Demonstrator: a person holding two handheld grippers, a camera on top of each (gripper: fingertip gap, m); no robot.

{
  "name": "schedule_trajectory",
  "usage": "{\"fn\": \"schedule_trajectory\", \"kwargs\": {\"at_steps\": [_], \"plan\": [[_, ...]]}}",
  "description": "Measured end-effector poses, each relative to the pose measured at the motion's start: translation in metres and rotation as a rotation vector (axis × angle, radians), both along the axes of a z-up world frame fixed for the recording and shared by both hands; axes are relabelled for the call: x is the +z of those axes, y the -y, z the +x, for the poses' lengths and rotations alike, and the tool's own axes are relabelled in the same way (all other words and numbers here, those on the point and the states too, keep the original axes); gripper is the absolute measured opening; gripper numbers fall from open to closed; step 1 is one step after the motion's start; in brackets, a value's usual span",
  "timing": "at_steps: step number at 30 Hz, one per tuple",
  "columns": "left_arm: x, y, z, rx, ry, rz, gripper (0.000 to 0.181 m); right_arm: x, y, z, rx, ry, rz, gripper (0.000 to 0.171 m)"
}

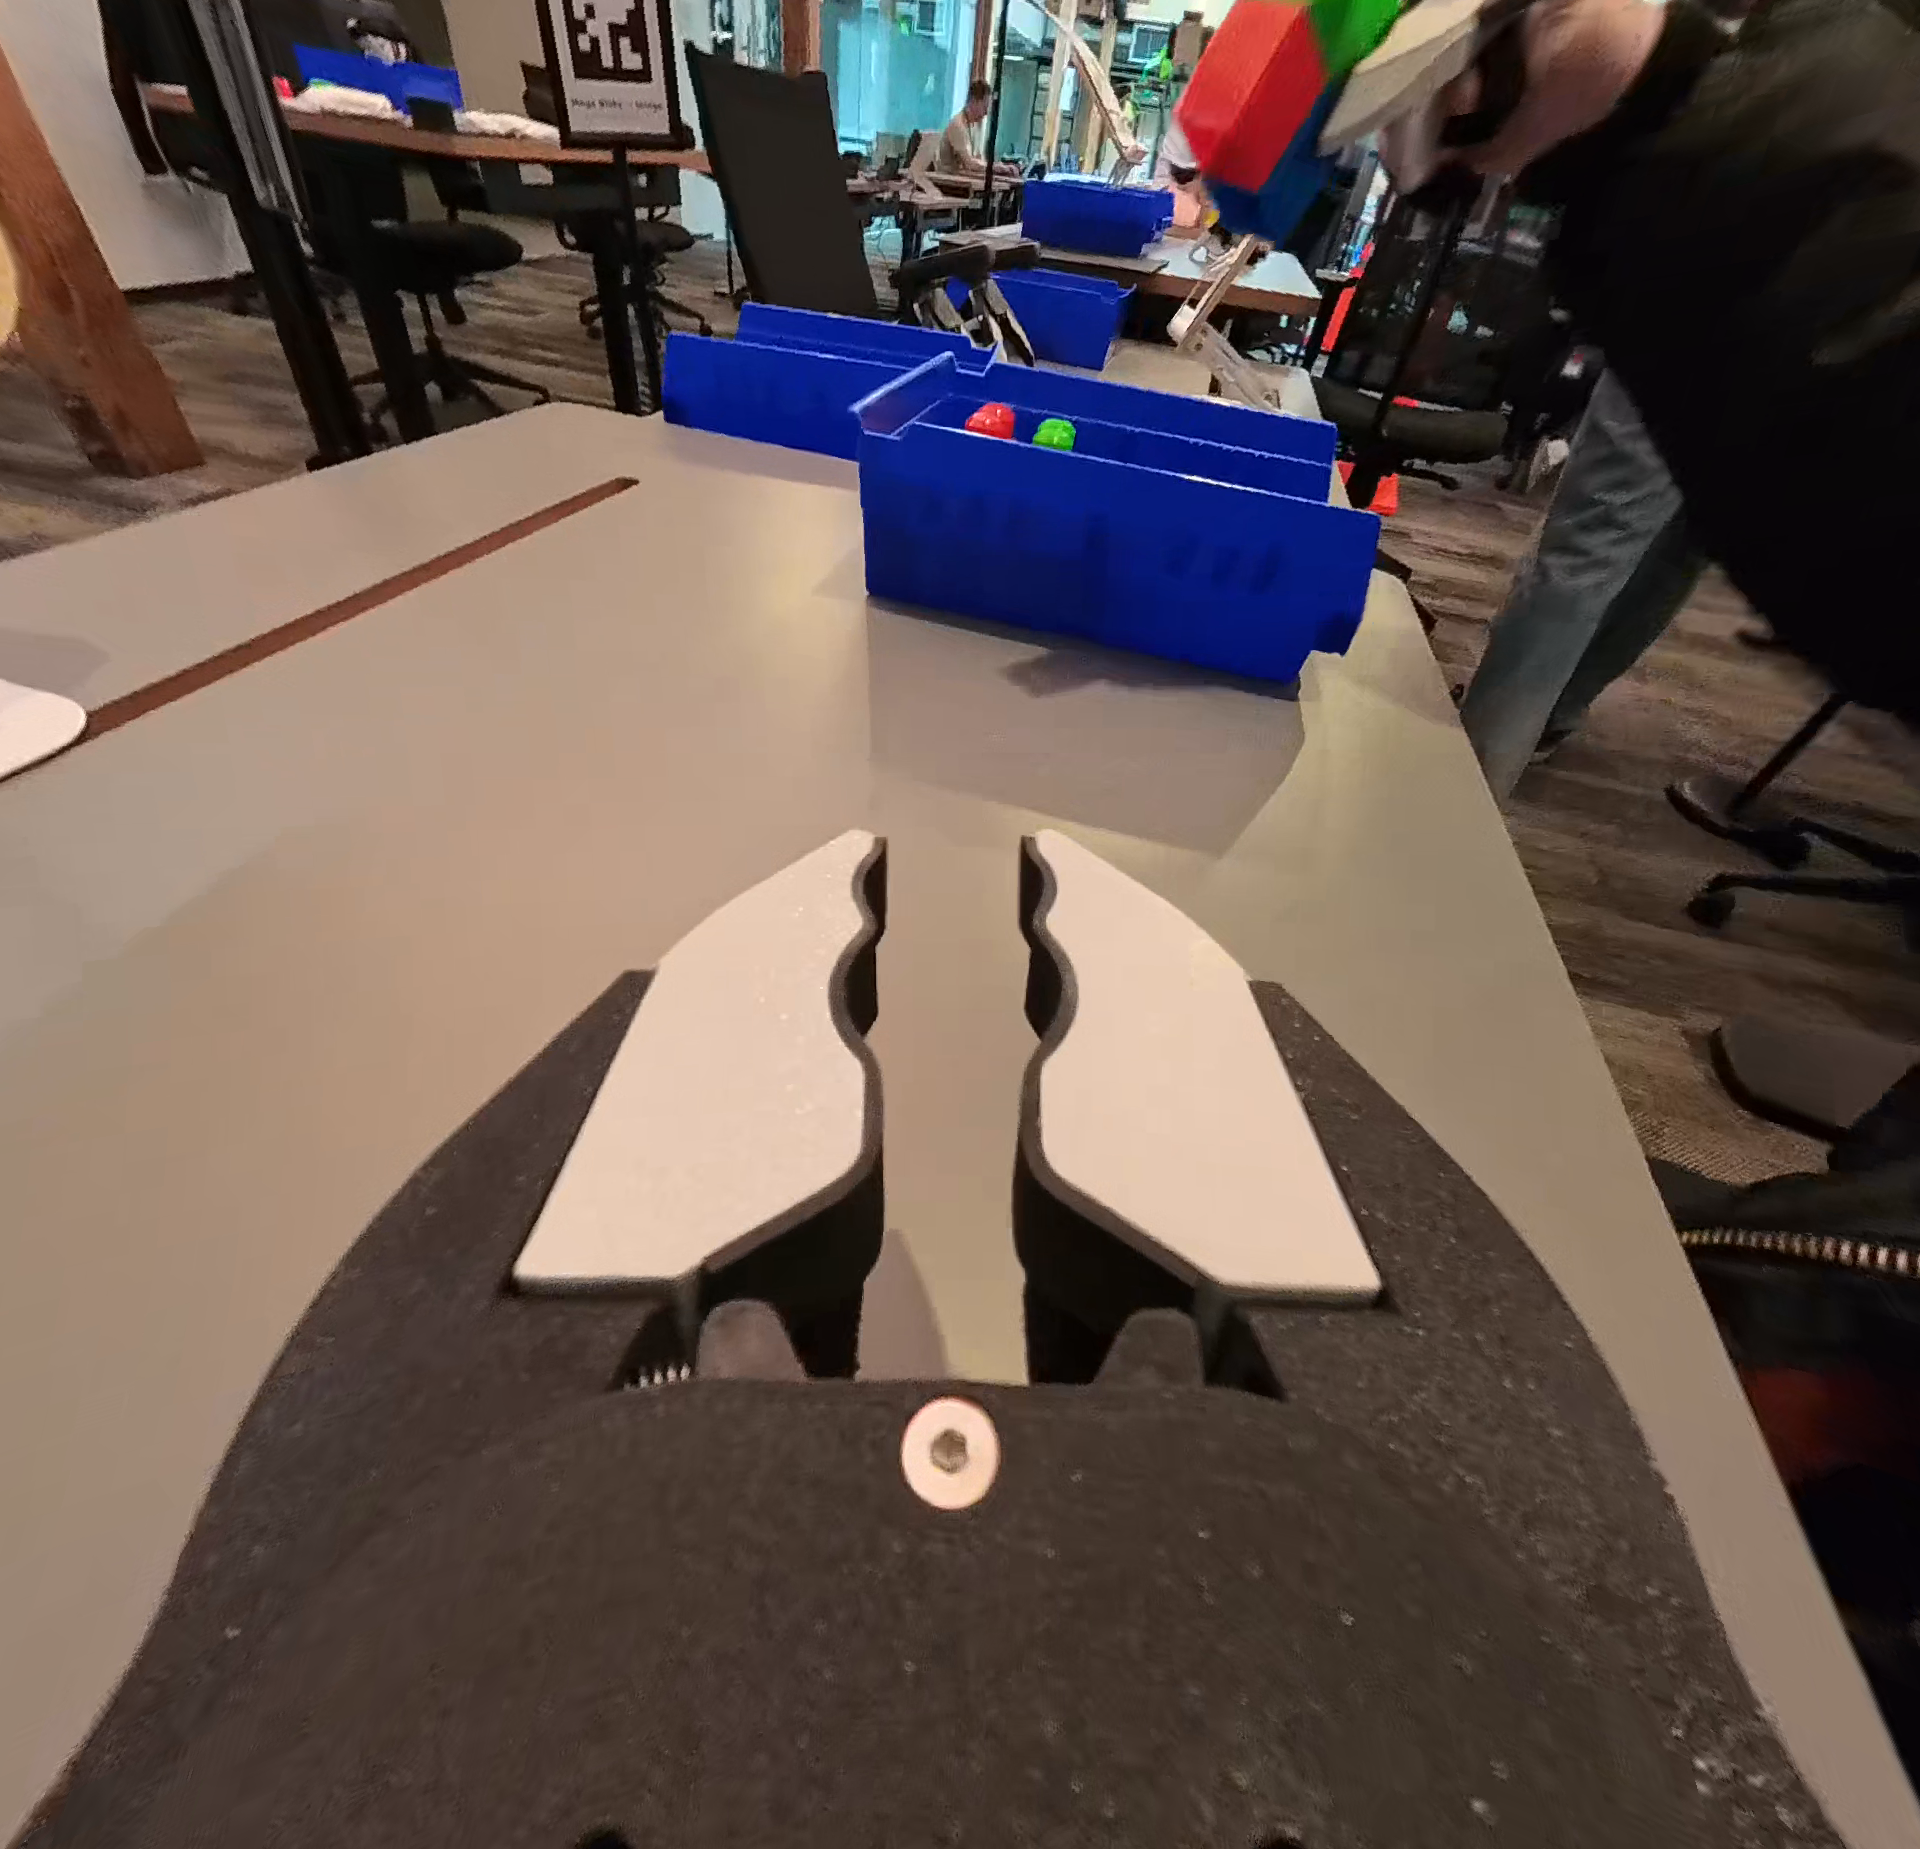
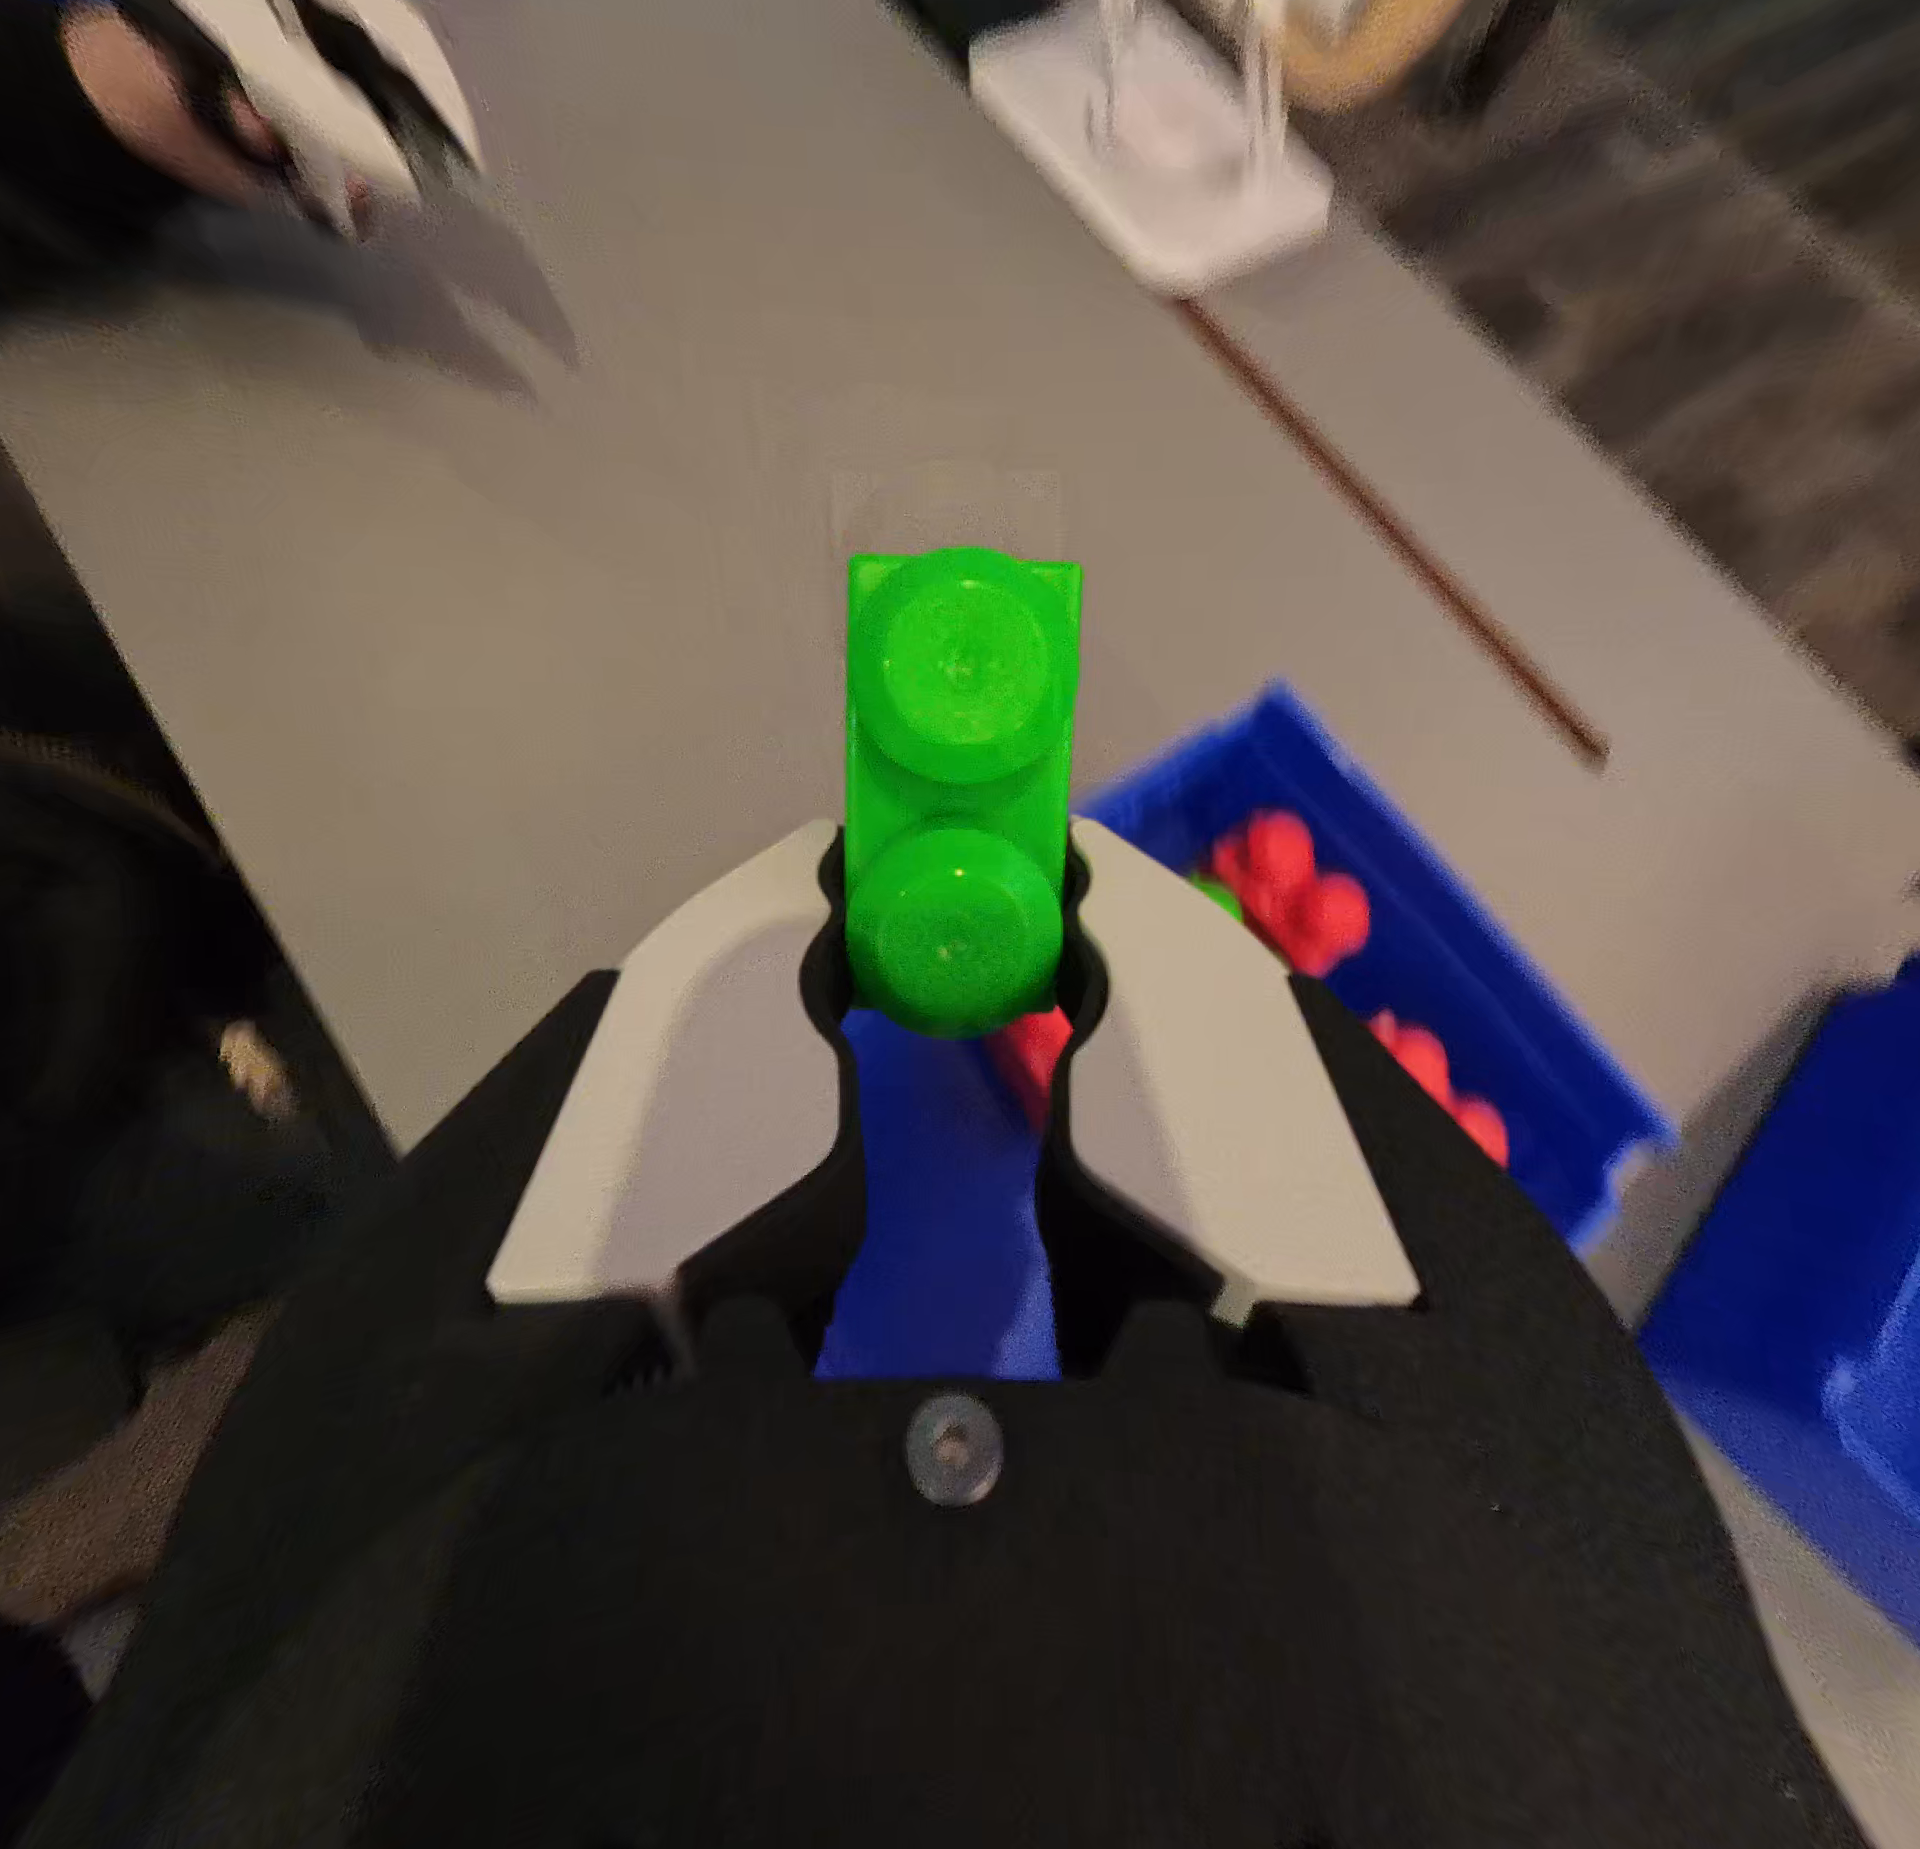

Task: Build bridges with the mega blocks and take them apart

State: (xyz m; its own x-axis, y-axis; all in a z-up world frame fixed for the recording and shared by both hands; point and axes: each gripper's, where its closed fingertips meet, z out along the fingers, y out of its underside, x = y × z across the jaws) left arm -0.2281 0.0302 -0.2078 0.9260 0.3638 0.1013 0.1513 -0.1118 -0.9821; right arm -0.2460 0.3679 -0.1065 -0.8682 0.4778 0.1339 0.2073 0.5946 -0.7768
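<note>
Above the table [image 1: 623,760]: right gripper [image 2: 954,926] is clamping the block stack [image 1: 1278,85], green block [image 2: 961,719] uppermost.
Left gripper [image 1: 951,864]: is hovering empty, narrowly parted.
Risk: stack is likely separating if swung; pieces missing the blue bin [image 1: 1101,563].

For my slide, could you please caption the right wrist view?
Right hand-held gripper clamps a green two-stud block above the grey table and a blue bin.
</note>
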Motion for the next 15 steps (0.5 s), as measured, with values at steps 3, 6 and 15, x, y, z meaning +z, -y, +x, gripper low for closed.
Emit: {"fn": "schedule_trajectory", "kwargs": {"at_steps": [3,6,15], "plan": [[-0.004,-0.009,0.009,-0.067,-0.033,-0.006,0.012,-0.049,-0.080,-0.003,-0.058,0.141,0.171,0.037],[-0.012,-0.018,0.015,-0.102,-0.050,-0.027,0.014,-0.108,-0.129,-0.008,-0.088,0.277,0.382,0.037],[-0.016,-0.035,0.014,-0.077,-0.068,-0.029,0.014,-0.184,-0.152,-0.045,0.090,0.339,0.706,0.037]]}}
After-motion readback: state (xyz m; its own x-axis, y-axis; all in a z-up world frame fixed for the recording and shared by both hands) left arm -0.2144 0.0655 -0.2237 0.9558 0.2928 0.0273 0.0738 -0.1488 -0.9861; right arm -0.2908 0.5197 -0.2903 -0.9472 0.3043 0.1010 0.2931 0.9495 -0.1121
